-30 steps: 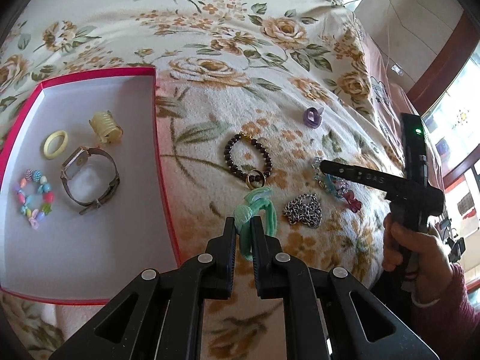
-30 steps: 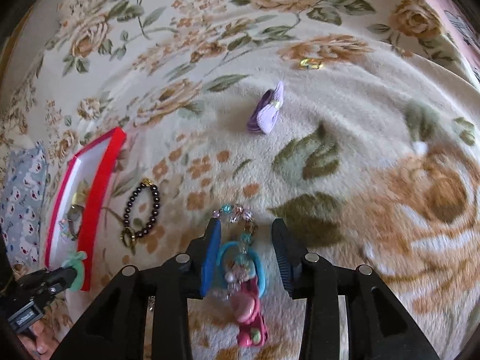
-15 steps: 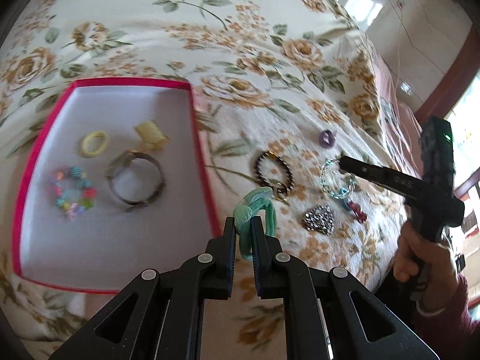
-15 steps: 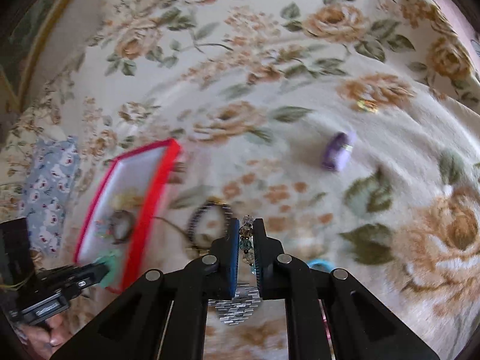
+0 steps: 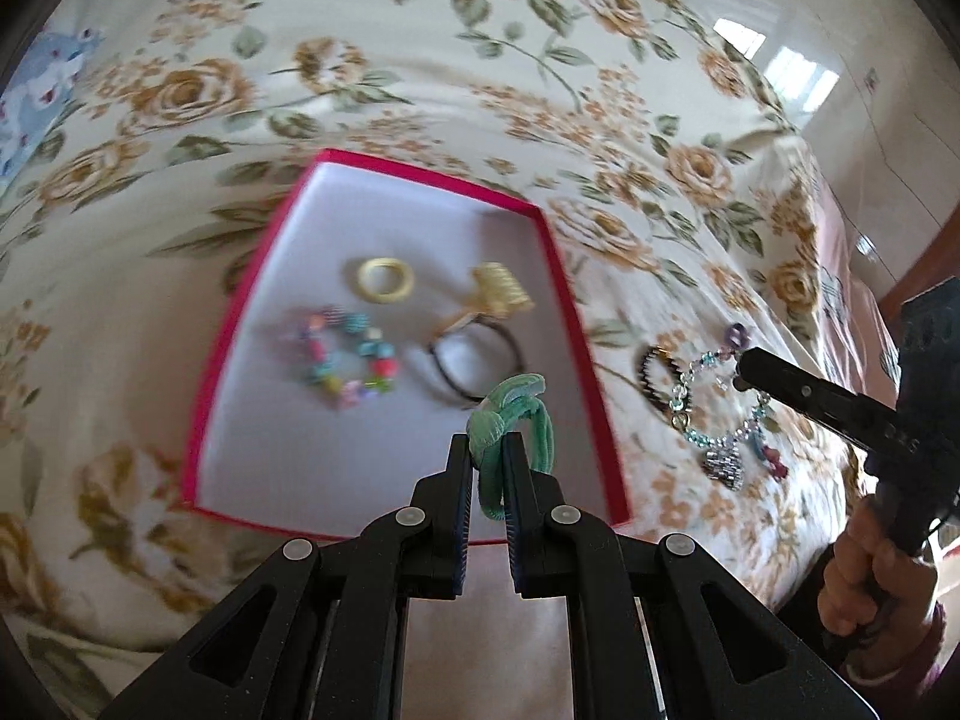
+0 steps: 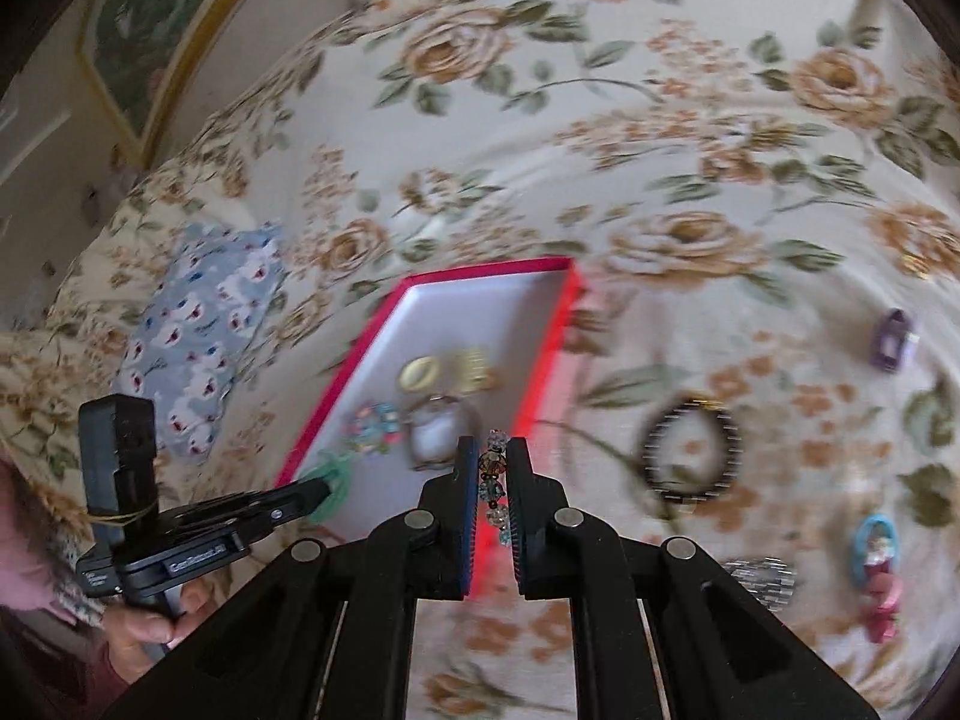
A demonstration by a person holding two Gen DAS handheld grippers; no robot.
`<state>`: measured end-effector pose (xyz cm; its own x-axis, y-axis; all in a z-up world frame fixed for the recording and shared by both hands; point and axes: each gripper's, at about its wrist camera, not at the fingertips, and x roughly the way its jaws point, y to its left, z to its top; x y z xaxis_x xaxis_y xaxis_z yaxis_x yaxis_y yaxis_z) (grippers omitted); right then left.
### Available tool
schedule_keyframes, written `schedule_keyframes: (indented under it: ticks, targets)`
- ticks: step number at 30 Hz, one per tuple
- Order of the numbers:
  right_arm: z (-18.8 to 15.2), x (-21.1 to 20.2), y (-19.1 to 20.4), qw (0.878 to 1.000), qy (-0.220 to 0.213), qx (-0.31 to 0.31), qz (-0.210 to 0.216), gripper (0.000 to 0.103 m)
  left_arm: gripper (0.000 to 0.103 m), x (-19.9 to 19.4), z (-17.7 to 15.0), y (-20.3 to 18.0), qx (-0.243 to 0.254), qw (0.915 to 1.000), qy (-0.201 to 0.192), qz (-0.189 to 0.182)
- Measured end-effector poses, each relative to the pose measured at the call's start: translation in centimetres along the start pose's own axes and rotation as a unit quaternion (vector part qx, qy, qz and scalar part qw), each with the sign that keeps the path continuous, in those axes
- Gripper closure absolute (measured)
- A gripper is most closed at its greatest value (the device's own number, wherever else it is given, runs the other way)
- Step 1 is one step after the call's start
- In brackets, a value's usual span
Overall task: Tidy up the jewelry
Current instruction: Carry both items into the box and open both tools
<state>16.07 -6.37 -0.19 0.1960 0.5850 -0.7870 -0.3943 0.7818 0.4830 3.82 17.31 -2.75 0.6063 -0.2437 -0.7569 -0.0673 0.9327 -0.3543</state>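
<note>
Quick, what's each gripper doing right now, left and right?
Left gripper: shut on the green hair tie.
Right gripper: shut on the beaded bracelet.

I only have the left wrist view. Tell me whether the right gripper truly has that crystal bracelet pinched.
Observer: Yes. In the right wrist view the right gripper is shut on the bracelet, and beads show between its pads.
Operator: Name anything on the blanket I'm missing.
Observer: A small gold piece lies beyond the purple clip. It is too blurred to identify.
Operator: Describe the left gripper from that side.
Observer: A hand wraps the handle of the left gripper, which is carrying the green tie.
</note>
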Motion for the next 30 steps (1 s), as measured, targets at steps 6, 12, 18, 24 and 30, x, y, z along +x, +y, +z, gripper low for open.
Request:
schedule_keyframes:
  ticks: [6, 12, 18, 24, 30]
  targets:
    - [-0.4, 3.2, 3.3, 0.999, 0.025, -0.024, 0.027, 0.094, 0.094, -0.5, 0.0, 2.1, -0.018, 0.9996, 0.001, 0.021]
    - [-0.9, 6.2, 5.2, 0.997, 0.051, -0.04, 0.044, 0.094, 0.094, -0.4, 0.6, 3.1, -0.025, 0.9991, 0.0, 0.035]
    - [-0.9, 8.8, 5.4, 0.996, 0.067, -0.036, 0.052, 0.094, 0.094, 1.1, 1.3, 3.9, -0.025, 0.998, 0.01, 0.058]
    - [-1.0, 10.6, 4.2, 0.996, 0.078, -0.041, 0.023, 0.094, 0.094, 3.3, 2.0, 4.2, -0.021, 0.9966, 0.023, 0.076]
    - [-1.2, 11.3, 2.9, 0.996, 0.083, -0.041, -0.001, 0.094, 0.094, 5.0, 2.3, 4.3, -0.021, 0.9954, 0.035, 0.086]
